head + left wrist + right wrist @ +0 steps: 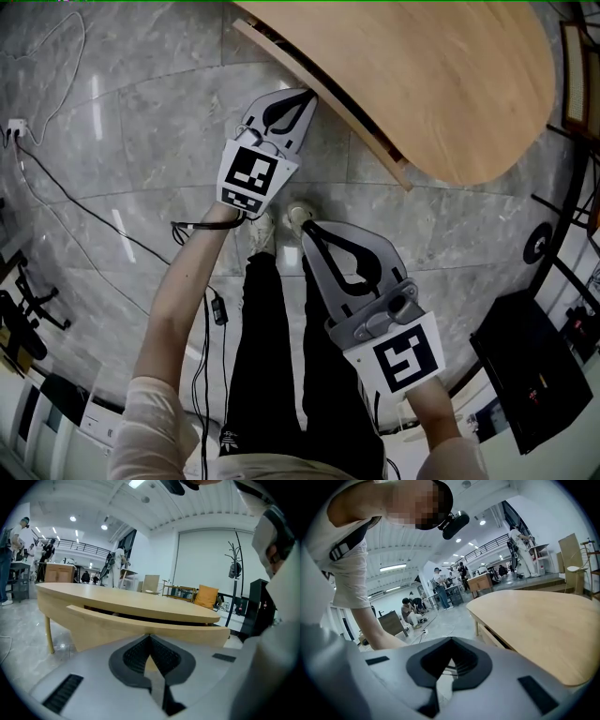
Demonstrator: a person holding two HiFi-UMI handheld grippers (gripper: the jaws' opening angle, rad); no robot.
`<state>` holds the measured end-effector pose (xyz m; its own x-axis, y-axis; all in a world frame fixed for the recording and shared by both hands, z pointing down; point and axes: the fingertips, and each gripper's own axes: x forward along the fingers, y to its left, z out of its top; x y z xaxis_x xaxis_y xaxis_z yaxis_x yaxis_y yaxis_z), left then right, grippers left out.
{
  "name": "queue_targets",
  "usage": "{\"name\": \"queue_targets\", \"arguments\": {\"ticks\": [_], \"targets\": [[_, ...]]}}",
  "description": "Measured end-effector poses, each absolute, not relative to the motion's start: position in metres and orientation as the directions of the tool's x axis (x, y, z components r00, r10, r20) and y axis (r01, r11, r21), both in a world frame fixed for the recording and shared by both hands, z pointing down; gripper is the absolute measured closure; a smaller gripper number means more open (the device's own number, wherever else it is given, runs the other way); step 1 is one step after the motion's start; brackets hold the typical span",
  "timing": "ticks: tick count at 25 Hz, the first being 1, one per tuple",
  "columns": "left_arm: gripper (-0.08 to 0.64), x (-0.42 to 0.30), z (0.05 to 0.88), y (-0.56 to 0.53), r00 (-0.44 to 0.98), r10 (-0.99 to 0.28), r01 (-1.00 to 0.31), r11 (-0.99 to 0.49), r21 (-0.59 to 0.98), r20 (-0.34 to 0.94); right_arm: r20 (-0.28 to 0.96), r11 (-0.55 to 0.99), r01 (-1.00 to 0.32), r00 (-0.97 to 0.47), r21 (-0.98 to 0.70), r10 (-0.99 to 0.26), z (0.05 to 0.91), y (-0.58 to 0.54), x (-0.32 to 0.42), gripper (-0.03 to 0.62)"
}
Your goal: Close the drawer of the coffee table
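Note:
The light wooden coffee table (441, 75) fills the upper right of the head view. Its drawer front (366, 127) stands slightly out from the table edge, with a dark gap behind it. My left gripper (310, 95) is shut and holds nothing; its tips sit right at the drawer front, and I cannot tell whether they touch it. In the left gripper view the drawer front (117, 627) spans the picture just beyond the left gripper's (150, 635) closed tips. My right gripper (305, 225) hangs shut and empty over the floor, clear of the table (543, 630).
Black cables (56, 187) run across the grey marble floor at the left. A black case (530, 370) lies at the lower right. My legs and shoes (264, 231) stand between the grippers. A coat stand (234, 564) and several people are in the background.

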<state>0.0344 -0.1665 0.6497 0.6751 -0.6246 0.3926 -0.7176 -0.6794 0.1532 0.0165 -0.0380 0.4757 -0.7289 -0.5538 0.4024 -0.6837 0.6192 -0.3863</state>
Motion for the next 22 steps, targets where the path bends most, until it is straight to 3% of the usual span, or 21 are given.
{"name": "queue_targets", "arguments": {"ticks": [11, 22], "targets": [[0.551, 0.073, 0.647, -0.210, 0.665, -0.707, -0.747, -0.631, 0.208, 0.240, 0.301, 0.620, -0.601, -0.795, -0.505, -0.526, 0.454, -0.029, 0.004, 0.586], [0.551, 0.072, 0.648, -0.210, 0.660, -0.699, -0.751, -0.622, 0.221, 0.275, 0.300, 0.628, -0.613, -0.787, -0.480, -0.540, 0.451, -0.031, 0.005, 0.586]]}}
